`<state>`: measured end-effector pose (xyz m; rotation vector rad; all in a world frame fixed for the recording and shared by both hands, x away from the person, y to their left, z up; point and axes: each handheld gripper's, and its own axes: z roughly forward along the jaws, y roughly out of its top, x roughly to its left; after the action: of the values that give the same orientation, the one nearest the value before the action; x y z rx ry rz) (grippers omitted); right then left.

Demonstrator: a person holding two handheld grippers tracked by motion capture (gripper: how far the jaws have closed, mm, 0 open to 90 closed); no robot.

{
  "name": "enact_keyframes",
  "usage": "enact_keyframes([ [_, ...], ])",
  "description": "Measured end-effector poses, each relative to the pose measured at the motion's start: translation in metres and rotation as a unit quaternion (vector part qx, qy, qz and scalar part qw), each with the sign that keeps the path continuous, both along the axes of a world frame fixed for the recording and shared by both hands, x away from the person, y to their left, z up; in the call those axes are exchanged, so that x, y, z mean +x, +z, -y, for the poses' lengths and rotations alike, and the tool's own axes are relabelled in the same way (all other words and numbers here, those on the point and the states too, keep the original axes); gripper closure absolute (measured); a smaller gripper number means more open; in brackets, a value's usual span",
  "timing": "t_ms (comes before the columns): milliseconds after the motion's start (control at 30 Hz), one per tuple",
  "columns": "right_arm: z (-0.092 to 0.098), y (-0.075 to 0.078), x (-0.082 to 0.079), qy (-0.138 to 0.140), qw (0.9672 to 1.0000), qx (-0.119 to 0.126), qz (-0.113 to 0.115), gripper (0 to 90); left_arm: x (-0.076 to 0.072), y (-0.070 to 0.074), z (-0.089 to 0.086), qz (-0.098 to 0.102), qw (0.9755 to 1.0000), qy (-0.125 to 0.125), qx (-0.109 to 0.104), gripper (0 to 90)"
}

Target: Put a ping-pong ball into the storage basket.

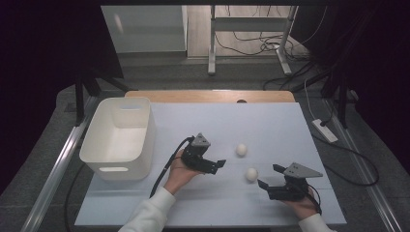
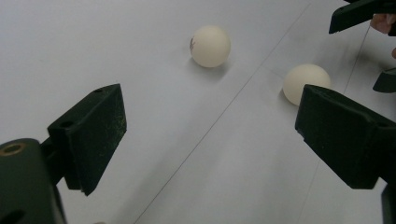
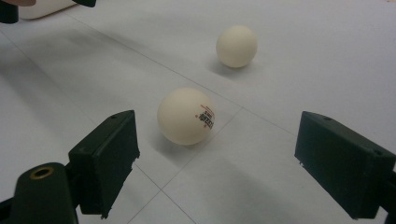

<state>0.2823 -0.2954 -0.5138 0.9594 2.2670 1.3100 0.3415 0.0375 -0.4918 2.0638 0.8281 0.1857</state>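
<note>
1. While both hands rest near the front edge of the white table (image 1: 270, 121), the right gripper (image 1: 269, 177) sits at the near right, and its jaws are wide apart and hold nothing
2. Just past its jaws lies the near ball (image 1: 251, 174), a small white ball with tiny red and black print on it; it sits on the table and touches neither jaw
3. To the left, the left gripper (image 1: 218, 164) is a bit farther back, and its jaws are wide apart too, with nothing between them
4. A little farther away lies the far ball (image 1: 241, 150), just to the right of the left gripper, close to the near ball but not touching it
5. Far to the left stands a white bin (image 1: 96, 145) at the table's left edge, well apart from both balls
</note>
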Motion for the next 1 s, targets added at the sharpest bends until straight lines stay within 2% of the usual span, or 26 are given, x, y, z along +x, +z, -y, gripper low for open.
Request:
enact_keyframes([
  [1000,0.000,0.000,0.000,0.000,1.0000,0.001,0.001,13.2,0.019,0.000,0.021,-0.008,0.9998,-0.007,0.016,10.1],
])
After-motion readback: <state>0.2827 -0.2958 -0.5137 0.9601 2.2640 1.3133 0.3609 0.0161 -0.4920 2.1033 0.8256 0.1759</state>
